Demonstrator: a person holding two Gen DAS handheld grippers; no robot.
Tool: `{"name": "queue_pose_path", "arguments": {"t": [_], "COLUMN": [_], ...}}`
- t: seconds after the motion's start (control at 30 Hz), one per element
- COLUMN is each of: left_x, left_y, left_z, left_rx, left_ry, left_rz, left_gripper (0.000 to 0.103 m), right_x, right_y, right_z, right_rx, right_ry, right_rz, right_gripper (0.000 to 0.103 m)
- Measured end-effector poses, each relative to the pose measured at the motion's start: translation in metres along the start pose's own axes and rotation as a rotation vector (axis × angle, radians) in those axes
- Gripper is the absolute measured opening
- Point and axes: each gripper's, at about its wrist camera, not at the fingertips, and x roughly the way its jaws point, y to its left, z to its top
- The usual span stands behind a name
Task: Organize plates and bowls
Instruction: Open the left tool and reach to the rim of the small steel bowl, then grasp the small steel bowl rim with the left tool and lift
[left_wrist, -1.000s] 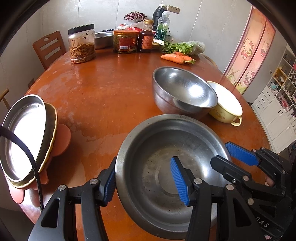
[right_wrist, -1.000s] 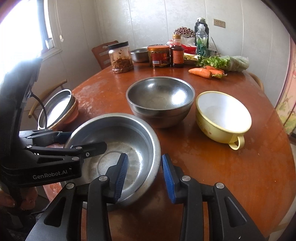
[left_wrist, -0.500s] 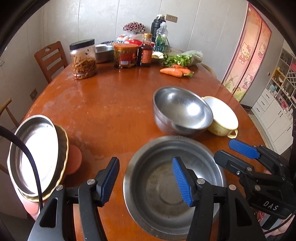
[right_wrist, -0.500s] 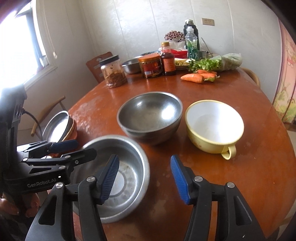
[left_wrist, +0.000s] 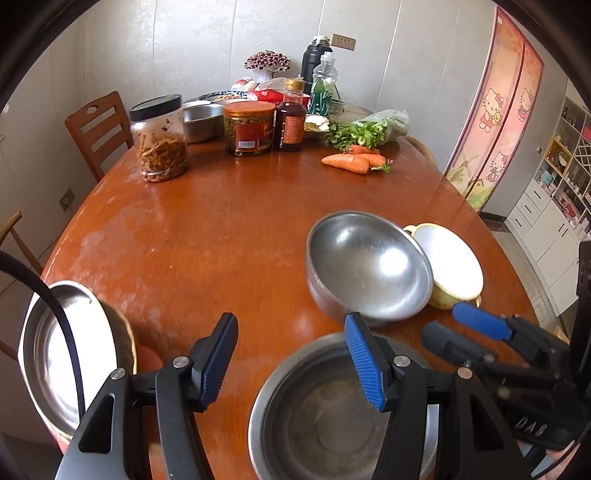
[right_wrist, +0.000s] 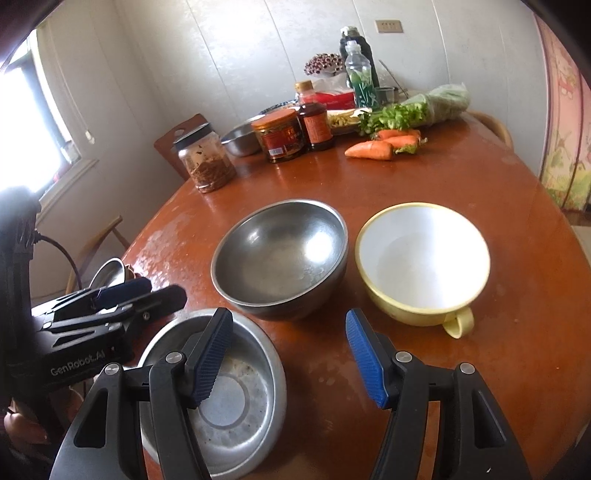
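Both grippers have pulled back and risen since a second ago, when they straddled opposite rims of the shallow round steel basin; it now sits alone on the round reddish-brown wooden table, nearest the viewer. The left gripper hovers above it, blue-padded jaws spread wide and holding nothing. The right gripper is equally wide and empty, aimed between the deep steel bowl and the yellow-rimmed white enamel cup-bowl with a handle, which stand just beside each other at mid-table. At the table's left edge, a flat steel plate already lies stacked on a yellow-rimmed dish over something orange. Judging by this, the plates look gathered, while the three bowls remain separate and apparently need nesting. Jars, bottles and carrots crowd the far side.
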Motion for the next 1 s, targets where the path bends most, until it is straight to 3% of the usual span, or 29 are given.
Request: {"name": "queue_pose_path", "arguments": {"t": [0.53, 1.0], "left_x": [0.027, 0.077], "left_y": [0.000, 0.004], "left_z": [0.028, 0.045], "left_rx": [0.037, 0.024], "left_ry": [0.032, 0.108], "left_rz": [-0.001, -0.055], "left_gripper": [0.060, 0.060], "right_x": [0.013, 0.035], "right_y": [-0.001, -0.002], "right_z": [0.006, 0.016], "right_rx": [0.030, 0.067], "right_ry": [0.002, 0.009], "right_rz": [0.003, 0.019], "right_gripper": [0.066, 0.065]}}
